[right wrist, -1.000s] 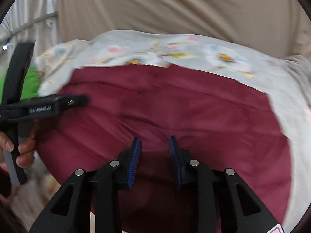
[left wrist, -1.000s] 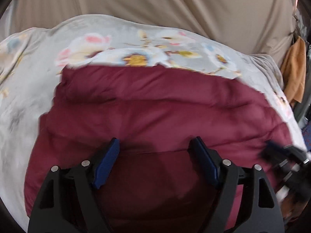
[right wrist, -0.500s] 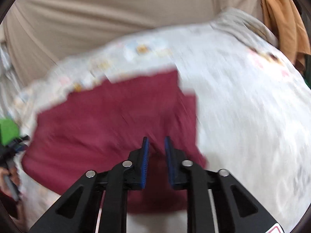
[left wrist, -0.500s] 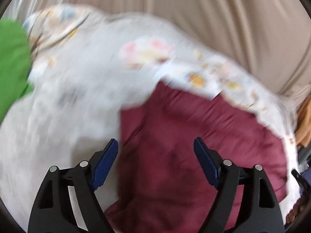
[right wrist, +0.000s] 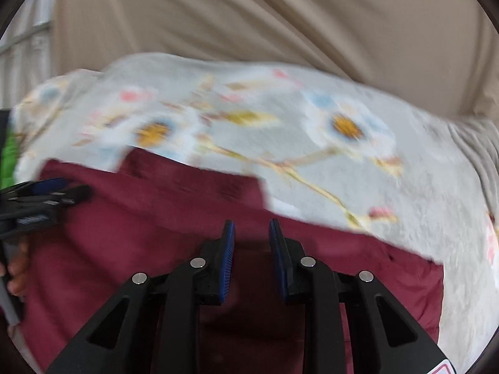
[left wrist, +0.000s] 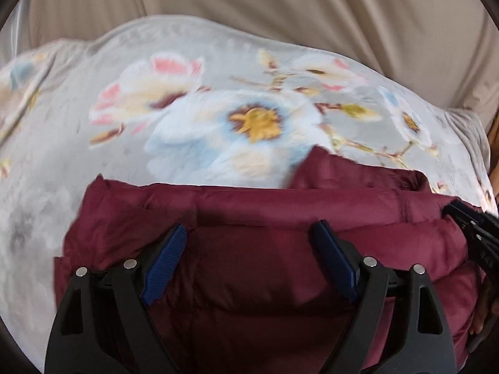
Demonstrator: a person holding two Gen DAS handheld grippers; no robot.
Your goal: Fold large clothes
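The maroon puffer jacket (left wrist: 280, 280) is lying folded on the floral bedspread (left wrist: 218, 118), puffing up into thick quilted rolls, with one corner of it poking out flat toward the far side. A beige curtain (left wrist: 280, 6) is hanging behind the bed. The left gripper (left wrist: 249, 249) is hovering over the jacket's near rolls with its blue pads spread wide; its jaws have just been opening, and the padding is sitting between them without either pad pressing in. Over in the right wrist view, the right gripper (right wrist: 251, 243) is hanging above the jacket's edge with its pads standing narrowly apart, having just parted a touch, and nothing is being pinched. The left tool is also showing blurred at that view's left edge, a hand (right wrist: 18, 274) wrapping its handle, with a green patch (right wrist: 9, 159) peeking behind
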